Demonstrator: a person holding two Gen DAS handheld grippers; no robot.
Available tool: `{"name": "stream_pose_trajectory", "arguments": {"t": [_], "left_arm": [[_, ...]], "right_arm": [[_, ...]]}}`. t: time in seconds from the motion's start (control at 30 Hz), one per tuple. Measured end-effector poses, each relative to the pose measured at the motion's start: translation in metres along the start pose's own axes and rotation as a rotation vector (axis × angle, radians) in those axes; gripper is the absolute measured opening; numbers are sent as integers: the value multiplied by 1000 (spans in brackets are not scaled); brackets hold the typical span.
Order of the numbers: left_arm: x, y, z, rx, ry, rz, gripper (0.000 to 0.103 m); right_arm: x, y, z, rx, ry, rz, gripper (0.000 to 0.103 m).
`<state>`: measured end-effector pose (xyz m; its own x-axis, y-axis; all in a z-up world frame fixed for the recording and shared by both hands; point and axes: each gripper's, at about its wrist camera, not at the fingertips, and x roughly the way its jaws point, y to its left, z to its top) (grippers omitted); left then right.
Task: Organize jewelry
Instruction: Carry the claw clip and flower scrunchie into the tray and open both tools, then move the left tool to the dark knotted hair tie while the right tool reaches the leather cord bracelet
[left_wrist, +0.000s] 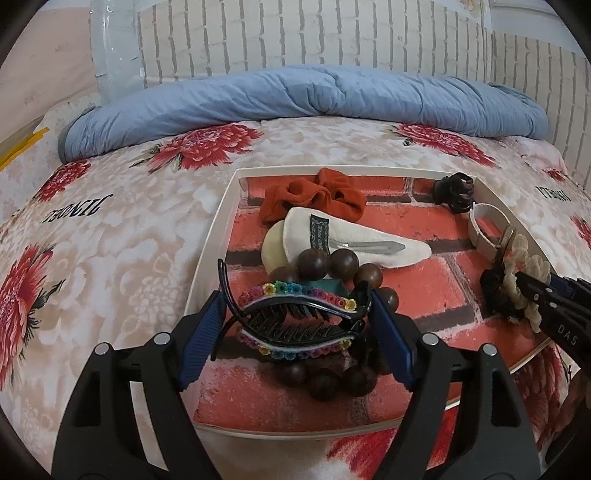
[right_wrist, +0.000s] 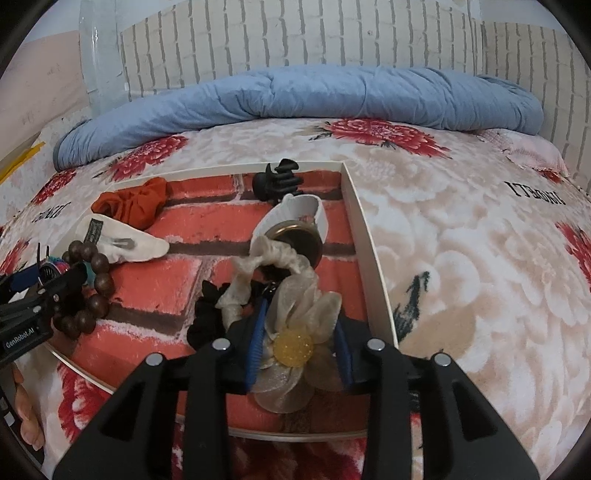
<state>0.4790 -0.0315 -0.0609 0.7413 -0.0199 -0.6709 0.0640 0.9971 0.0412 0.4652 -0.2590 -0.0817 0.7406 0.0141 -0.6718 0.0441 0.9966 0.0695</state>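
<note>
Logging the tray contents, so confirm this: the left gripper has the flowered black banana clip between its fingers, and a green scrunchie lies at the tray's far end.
One detail is off: the scrunchie is rust orange, not green, as the left wrist view shows. It does lie at the far end of the tray, and the left gripper does have the flowered black banana clip between its fingers.

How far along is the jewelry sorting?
Already lying in the tray: orange scrunchie, white snap clip, black claw clip, white watch. In hand: the left gripper brackets the flower-trimmed hair clip above the wooden bead bracelet; the right gripper brackets the flower scrunchie. Left: releasing both.
</note>
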Motion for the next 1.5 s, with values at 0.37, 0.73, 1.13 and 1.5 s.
{"name": "stream_pose_trajectory", "arguments": {"t": [0.37, 0.73, 1.13, 1.5], "left_arm": [[-2, 1, 0, -2, -9, -8, 86], [-30, 8, 8, -34, -83, -45, 98], [-62, 21, 5, -64, -75, 11, 98], [-135, -2, -17, -21, -93, -2, 98]], "right_arm": [[-7, -3, 2, -1, -30, -5, 52], [-35, -5, 8, 5, -126, -21, 87], [-77, -21, 14, 28, -162, -83, 96], [-147, -38, -15, -74, -169, -188, 98]]}}
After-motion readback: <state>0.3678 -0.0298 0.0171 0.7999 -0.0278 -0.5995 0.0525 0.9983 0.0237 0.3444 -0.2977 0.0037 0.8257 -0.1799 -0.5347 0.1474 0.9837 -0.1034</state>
